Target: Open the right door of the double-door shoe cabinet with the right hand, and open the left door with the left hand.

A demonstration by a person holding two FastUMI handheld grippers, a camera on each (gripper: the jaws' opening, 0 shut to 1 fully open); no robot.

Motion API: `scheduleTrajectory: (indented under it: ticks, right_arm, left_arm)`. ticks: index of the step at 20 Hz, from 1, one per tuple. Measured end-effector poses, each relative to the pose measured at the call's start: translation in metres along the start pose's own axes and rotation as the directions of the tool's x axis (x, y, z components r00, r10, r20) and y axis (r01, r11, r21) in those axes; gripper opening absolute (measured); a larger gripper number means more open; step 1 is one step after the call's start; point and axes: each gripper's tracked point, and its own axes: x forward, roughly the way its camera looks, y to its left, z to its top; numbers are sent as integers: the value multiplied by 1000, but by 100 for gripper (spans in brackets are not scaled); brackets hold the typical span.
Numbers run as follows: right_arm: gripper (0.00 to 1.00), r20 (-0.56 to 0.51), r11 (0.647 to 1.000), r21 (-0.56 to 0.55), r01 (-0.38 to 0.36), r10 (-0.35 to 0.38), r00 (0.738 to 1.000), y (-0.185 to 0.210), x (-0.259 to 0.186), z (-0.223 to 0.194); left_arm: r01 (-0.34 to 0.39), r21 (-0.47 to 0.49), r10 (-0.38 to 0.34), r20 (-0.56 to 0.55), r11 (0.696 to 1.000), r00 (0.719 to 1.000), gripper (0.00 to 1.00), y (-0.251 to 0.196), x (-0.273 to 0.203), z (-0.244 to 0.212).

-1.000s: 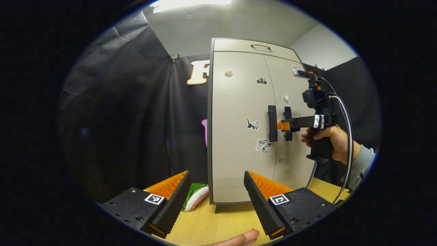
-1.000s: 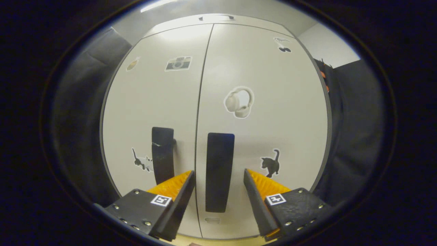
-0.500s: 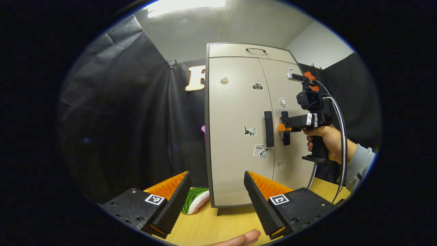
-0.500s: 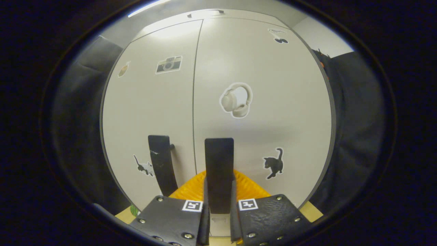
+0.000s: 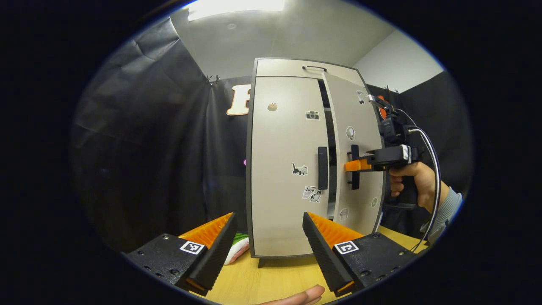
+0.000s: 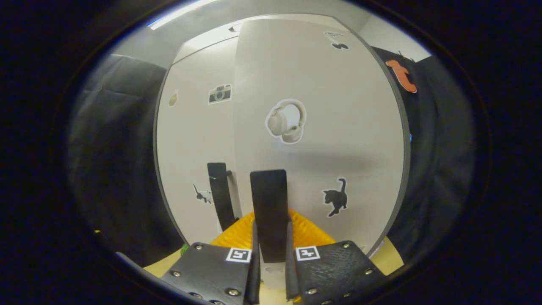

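Note:
A beige double-door shoe cabinet (image 5: 288,169) stands upright on a wooden table (image 5: 262,284). Its right door (image 5: 358,123) is ajar, with a dark gap beside the left door (image 5: 283,140). In the right gripper view my right gripper (image 6: 270,258) is shut on the right door's black handle (image 6: 267,203); the left door's handle (image 6: 220,190) sits just beside it. In the left gripper view that right gripper (image 5: 355,165) clamps the right handle (image 5: 354,152), held by a hand (image 5: 413,182). My left gripper (image 5: 269,241) stands open low in front of the cabinet, apart from the left handle (image 5: 322,167).
Stickers dot both doors. A green and white striped soft object (image 5: 237,248) lies on the table at the cabinet's left foot. A fingertip (image 5: 300,295) shows at the bottom edge. Black cloth hangs behind and to both sides.
My right gripper closed on the right door's handle, then pulled the door out, so a gap opened between the doors. My left gripper stayed open, low before the cabinet.

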Motion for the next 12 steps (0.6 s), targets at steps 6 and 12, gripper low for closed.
scheduleTrajectory:
  ticks: [6, 12]
  right_arm:
    - [24, -13, 997, -42, -60, 59, 998, -4, -24, 0]
    - [16, -9, 996, -16, -87, 87, 996, -7, -31, 0]
  left_arm:
    - [31, -19, -31, -15, 999, 999, 96, -17, -6, -1]
    - [51, -11, -51, -31, 999, 998, 96, -22, -9, -7]
